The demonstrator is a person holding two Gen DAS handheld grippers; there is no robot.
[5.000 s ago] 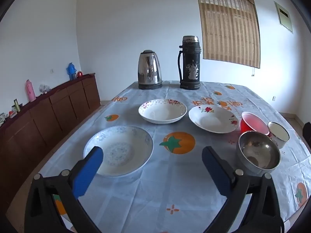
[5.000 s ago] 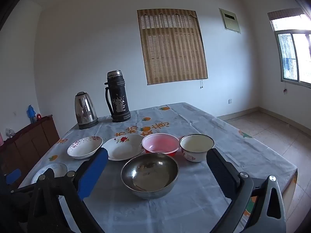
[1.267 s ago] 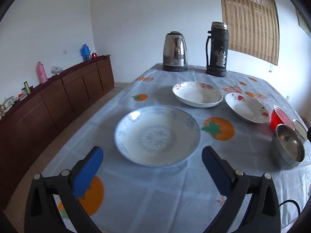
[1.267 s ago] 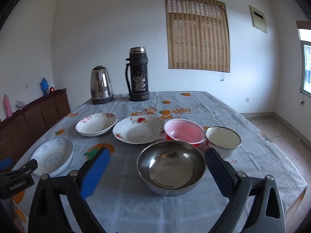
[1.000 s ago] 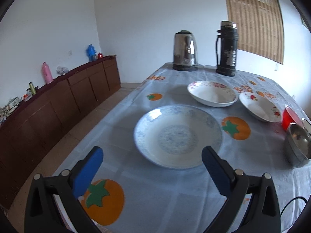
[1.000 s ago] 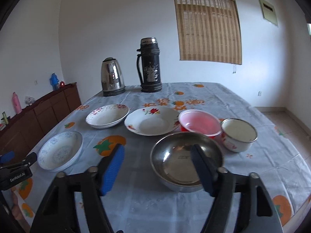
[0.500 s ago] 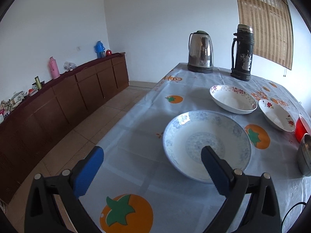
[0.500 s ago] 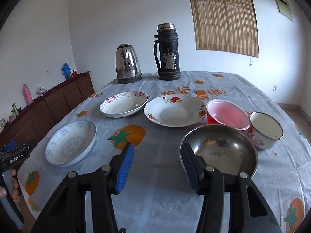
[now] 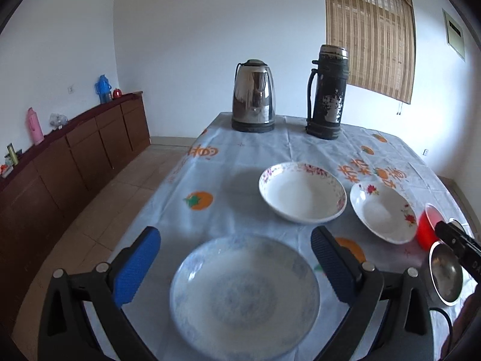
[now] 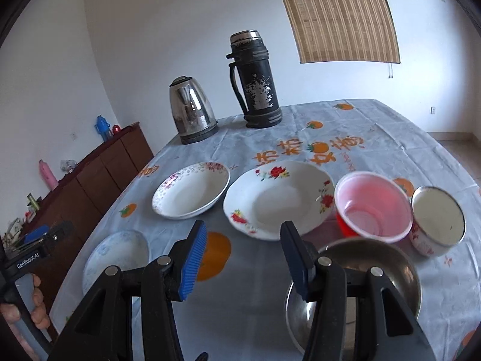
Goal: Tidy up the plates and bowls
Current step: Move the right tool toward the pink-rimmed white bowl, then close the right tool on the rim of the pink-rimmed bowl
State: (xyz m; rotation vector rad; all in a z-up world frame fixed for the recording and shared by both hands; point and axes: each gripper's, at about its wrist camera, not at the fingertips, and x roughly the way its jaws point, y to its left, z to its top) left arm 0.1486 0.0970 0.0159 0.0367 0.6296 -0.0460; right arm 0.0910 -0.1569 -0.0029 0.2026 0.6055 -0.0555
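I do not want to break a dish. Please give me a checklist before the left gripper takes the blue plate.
1. Left gripper open: ok.
2. Blue plate between its fingers: ok.
3. Blue plate empty: ok.
4. Blue plate apart from the floral bowl: ok.
5. Right gripper holds nothing: ok.
6. Fingers low enough to catch the plate's rim: cannot tell.

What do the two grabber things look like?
Both are black plastic frames with silver bolts. The left gripper has two ribbed blue pads on its fingers, and so does the right gripper. The left one's handle says "GenRobot.AI" in white. A thin black cable loops near the right gripper.
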